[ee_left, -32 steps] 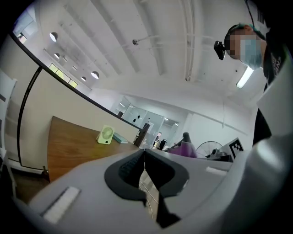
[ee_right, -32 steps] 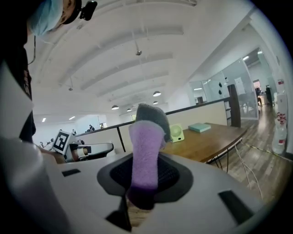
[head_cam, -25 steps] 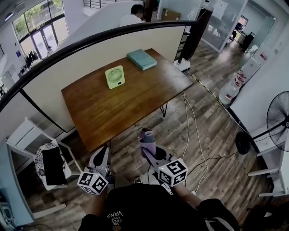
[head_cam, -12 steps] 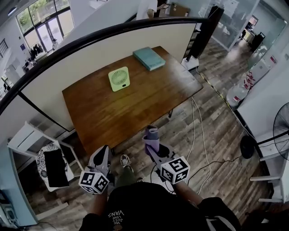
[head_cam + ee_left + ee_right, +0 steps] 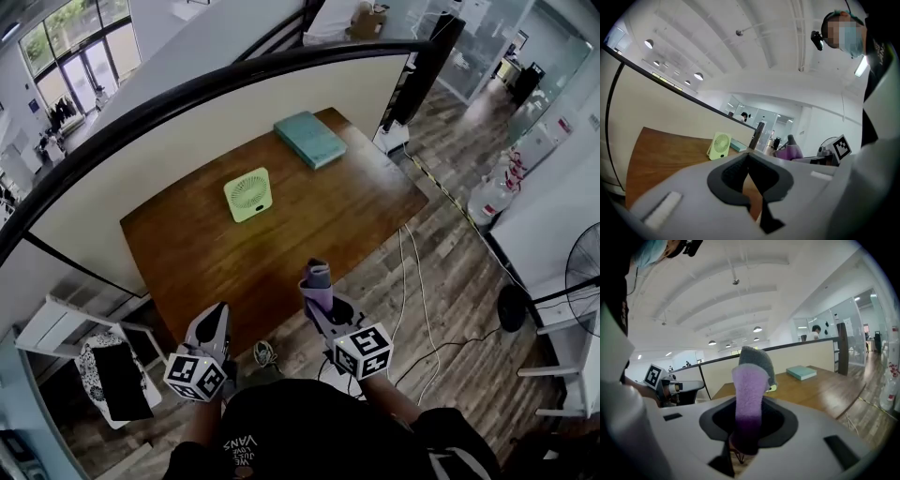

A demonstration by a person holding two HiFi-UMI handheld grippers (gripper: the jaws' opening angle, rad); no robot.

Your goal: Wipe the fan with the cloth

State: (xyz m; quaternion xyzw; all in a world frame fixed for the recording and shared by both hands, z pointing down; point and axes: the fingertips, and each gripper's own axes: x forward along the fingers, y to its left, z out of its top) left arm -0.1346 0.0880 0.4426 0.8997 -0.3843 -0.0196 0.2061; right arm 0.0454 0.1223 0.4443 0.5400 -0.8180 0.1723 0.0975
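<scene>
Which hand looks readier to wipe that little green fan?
Right. The right gripper is shut on the cloth; the left gripper is shut and empty. Both are at the table's near edge, short of the fan.

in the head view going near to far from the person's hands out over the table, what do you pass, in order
right tool shut on the purple-grey cloth → green fan standing on the table → teal book lying flat → cream partition behind the table
</scene>
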